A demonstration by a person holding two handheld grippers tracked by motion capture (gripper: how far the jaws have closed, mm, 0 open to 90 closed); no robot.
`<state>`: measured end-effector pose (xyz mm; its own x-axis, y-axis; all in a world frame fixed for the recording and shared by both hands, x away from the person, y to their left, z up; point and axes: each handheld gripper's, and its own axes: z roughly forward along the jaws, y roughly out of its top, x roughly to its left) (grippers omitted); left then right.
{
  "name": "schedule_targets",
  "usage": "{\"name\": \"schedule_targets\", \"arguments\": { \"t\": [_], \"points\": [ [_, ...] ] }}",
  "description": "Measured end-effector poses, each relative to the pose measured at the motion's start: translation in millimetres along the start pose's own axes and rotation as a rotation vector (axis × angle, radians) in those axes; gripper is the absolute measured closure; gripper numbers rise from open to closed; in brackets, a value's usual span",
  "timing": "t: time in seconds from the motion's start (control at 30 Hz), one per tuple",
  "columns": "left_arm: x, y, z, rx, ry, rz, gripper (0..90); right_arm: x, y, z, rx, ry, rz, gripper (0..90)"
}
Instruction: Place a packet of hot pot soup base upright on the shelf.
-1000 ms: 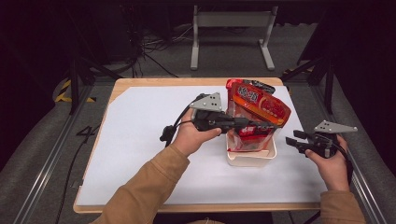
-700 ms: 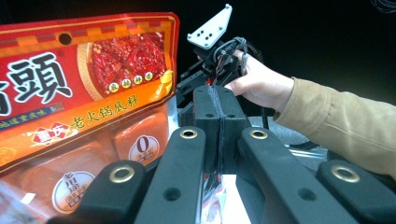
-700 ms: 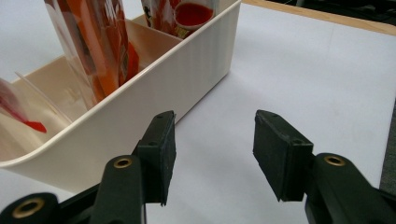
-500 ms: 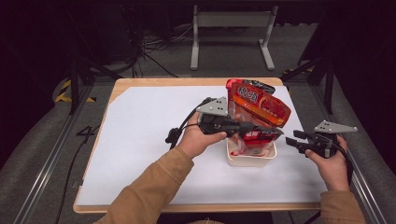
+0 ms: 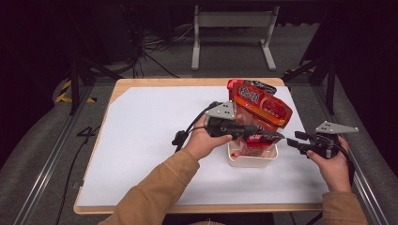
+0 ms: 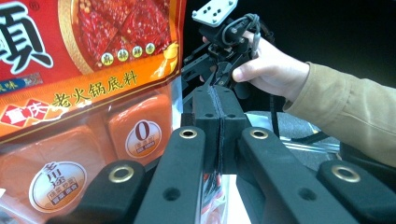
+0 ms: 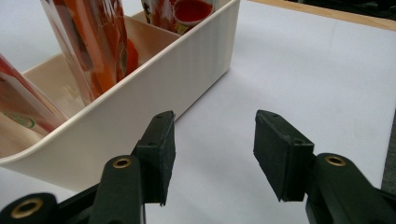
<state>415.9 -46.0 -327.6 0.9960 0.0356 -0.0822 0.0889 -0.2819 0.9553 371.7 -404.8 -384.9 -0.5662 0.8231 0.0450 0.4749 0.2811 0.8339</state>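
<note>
A cream plastic box stands on the white table cover right of centre, with several red sauce packets upright in it. The big red-and-orange packet leans out of its far side and looms at the left of the left gripper view. My left gripper reaches over the box from the left, shut on the clear top edge of a smaller red packet that hangs into the box. Its pads are pressed together. My right gripper waits open just right of the box, nothing between its pads, beside the box wall.
The white sheet covers a wooden table whose edge shows at the back. A metal stand is on the floor behind, and dark frame rails run along both sides. Both sleeves enter from the near edge.
My left gripper has sunk and shifted slightly right with its packet, lowering it into the box. The right gripper has kept still.
</note>
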Motion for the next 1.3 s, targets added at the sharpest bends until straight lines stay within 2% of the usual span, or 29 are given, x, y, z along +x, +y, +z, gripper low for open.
{"name": "schedule_targets", "arguments": {
  "t": [0.6,0.9,1.3],
  "points": [
    [7.1,-18.5,0.3,0.035,0.023,-0.024,87.5,0.7,-0.5,3.3,0.012,0.009,-0.002,47.5],
    [11.3,-26.3,-7.8,0.044,0.031,-0.059,85.5,1.2,-0.8,4.9,0.018,0.010,0.000,46.8],
    [11.3,-32.1,-14.0,0.030,0.030,-0.092,71.6,1.5,-0.5,5.9,0.019,0.013,-0.003,46.1]
  ]
}}
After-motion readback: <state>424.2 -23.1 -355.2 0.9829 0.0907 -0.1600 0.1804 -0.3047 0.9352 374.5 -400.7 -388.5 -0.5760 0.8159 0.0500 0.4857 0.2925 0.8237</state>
